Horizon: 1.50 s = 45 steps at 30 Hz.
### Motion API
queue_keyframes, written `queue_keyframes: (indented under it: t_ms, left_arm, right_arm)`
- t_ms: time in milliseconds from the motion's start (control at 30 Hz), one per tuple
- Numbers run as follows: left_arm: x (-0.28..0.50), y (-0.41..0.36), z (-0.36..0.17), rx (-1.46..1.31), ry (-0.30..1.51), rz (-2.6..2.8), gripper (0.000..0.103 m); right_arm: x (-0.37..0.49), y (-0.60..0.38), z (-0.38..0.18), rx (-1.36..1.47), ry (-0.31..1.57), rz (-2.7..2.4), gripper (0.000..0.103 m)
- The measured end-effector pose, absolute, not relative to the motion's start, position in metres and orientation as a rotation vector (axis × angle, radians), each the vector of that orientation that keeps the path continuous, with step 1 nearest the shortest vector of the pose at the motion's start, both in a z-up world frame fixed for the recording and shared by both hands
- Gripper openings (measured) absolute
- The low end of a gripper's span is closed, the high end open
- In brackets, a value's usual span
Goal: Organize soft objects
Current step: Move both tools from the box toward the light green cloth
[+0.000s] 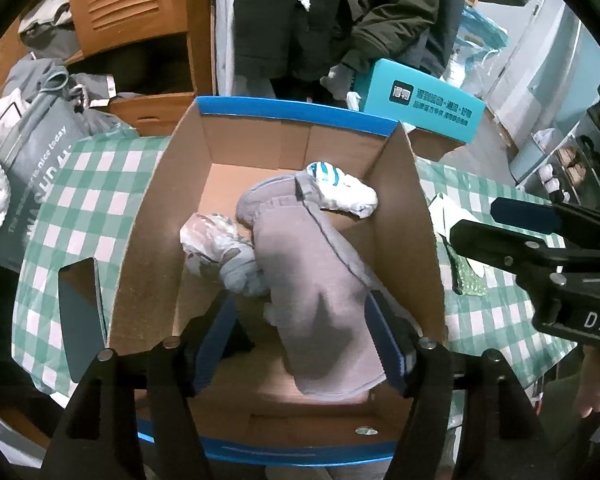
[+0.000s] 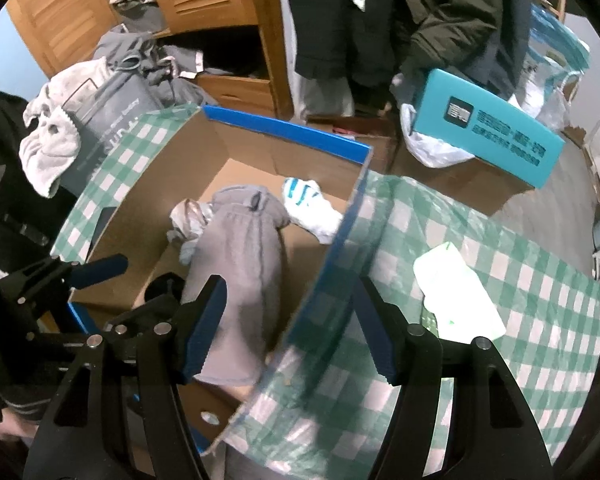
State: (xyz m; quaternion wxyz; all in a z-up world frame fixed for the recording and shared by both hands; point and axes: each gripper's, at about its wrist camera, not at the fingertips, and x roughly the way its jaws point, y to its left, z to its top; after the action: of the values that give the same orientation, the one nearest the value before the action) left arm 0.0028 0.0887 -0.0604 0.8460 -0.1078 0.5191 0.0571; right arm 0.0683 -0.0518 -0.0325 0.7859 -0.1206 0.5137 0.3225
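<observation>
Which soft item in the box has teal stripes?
The white sock at the cardboard box's far corner; the grey trousers and pale bundle are stripeless.

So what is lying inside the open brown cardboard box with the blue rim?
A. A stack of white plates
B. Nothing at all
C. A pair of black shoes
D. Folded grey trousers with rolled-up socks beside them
D: the brown cardboard box with the blue rim holds folded grey trousers, with a white and teal sock bundle at one side and a pale grey-white sock bundle at the other.
</observation>
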Motion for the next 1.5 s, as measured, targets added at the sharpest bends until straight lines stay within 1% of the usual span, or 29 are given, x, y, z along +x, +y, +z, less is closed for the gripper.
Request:
queue_keyframes:
  t_ms: [800,1367,1433,1500]
  left_arm:
    - [0.02,0.021,-0.054,-0.132,1.114,0.043,0.07]
    - [0.047,-0.028,-0.057,-0.132,1.145,-0.024,0.07]
    - [0.051,-0.034,-0.058,-0.126,1.146,-0.032,0.071]
    - [0.055,-0.04,-0.059,-0.127,1.147,-0.04,0.076]
  right_arm:
    - [0.088,-0.144,-0.041,-0.156,1.124,0.595,0.066]
    - [0.109,-0.204,-0.052,-0.126,1.15,0.517,0.066]
    - [0.113,-0.211,-0.054,-0.124,1.16,0.513,0.066]
    - [0.12,-0.217,-0.058,-0.136,1.177,0.505,0.066]
